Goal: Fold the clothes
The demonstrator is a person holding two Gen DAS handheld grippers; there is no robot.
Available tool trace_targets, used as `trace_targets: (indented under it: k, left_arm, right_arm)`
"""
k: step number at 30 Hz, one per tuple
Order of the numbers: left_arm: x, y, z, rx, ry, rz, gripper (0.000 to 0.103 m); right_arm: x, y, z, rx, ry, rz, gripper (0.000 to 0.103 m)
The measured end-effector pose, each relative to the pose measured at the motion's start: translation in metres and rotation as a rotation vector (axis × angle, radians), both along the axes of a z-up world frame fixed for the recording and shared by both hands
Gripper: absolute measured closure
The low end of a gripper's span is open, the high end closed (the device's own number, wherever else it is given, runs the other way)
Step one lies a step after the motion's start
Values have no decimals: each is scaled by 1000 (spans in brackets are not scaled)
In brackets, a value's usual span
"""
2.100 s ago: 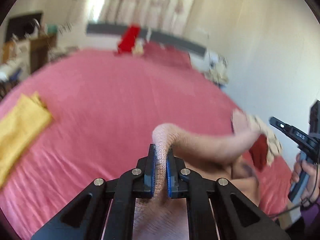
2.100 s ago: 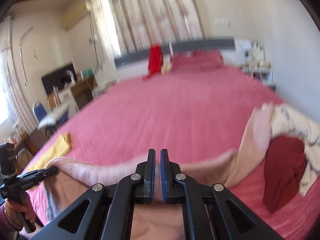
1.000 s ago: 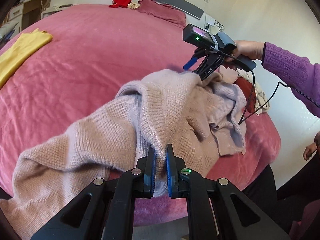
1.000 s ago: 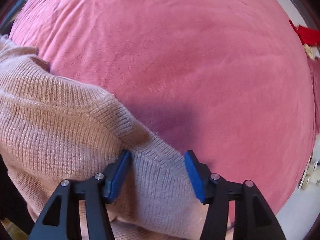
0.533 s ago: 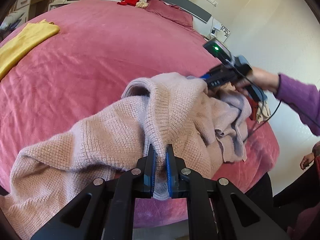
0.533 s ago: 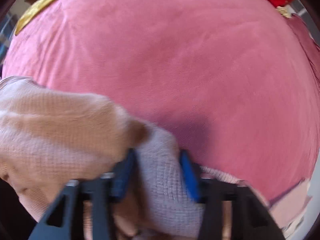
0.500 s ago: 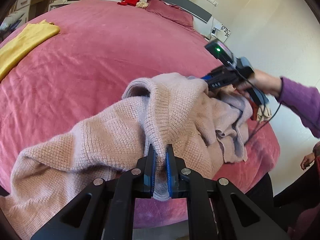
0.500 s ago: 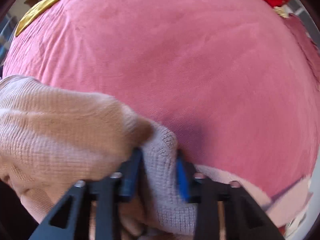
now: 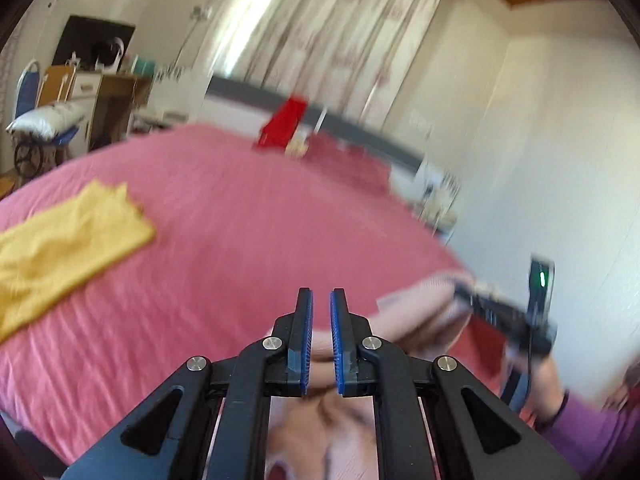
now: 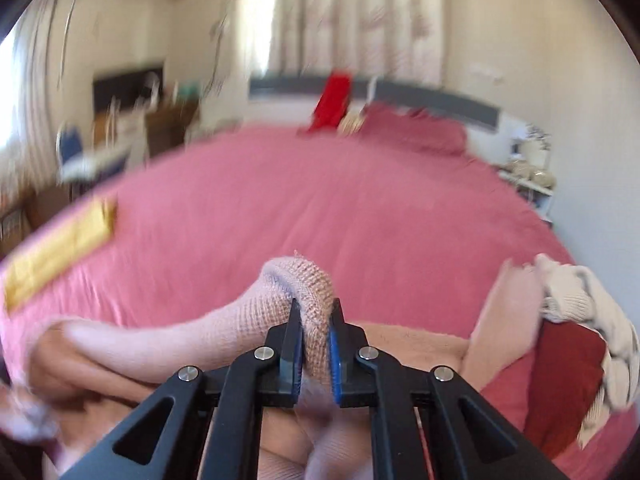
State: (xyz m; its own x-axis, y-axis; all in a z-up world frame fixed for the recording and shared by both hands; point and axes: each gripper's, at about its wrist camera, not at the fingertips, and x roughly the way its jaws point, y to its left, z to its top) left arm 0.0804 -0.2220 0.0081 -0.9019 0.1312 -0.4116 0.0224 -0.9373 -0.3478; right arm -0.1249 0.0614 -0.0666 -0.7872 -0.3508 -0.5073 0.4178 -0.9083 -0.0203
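Pink knit sweater bunches between the right gripper jaws, pinched tight, trailing toward eight o'clock over the bed. Left gripper jaws nearly closed, gripping nothing visible.

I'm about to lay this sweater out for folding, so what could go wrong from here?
The right tongs pinch only a small bunched ridge of the pink sweater, so the knit may slip out or stretch when pulled. The left tongs are almost closed, but blur hides whether they hold any fabric; if not, that side could sag. The dark red garment lies close beside the sweater and may get dragged along.
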Motion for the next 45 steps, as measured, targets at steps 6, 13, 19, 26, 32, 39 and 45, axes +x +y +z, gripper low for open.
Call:
trace_targets:
  k: [6,13,19,26,32,39,45]
  left_arm:
    - [-8,4,2,-74,-12,-52,88]
    - [-56,22,-45,-256,-178,-265,59]
    - [-101,37,-78,-423,-296,-461,41]
    - [-155,47,-113,-538,-447,-684,23]
    - [-187,54,-161,-494,-671,-822,23]
    - [-164,45,-159,-389,-579,-666,66]
    - [-113,71,-137,-576,-416,-536,84]
  right_arm:
    - [51,-1,35,-102,-13,35,94]
    - [105,25,-21,-16,-259,12,94]
    - [99,55,-77,-119,-423,-28,94]
    - [102,50,-90,-93,-438,-2,94]
    - [102,55,-96,-111,-454,1,93]
    - [104,50,-93,-77,-430,49,91]
    - [99,43,-96,-45,-464,131,80]
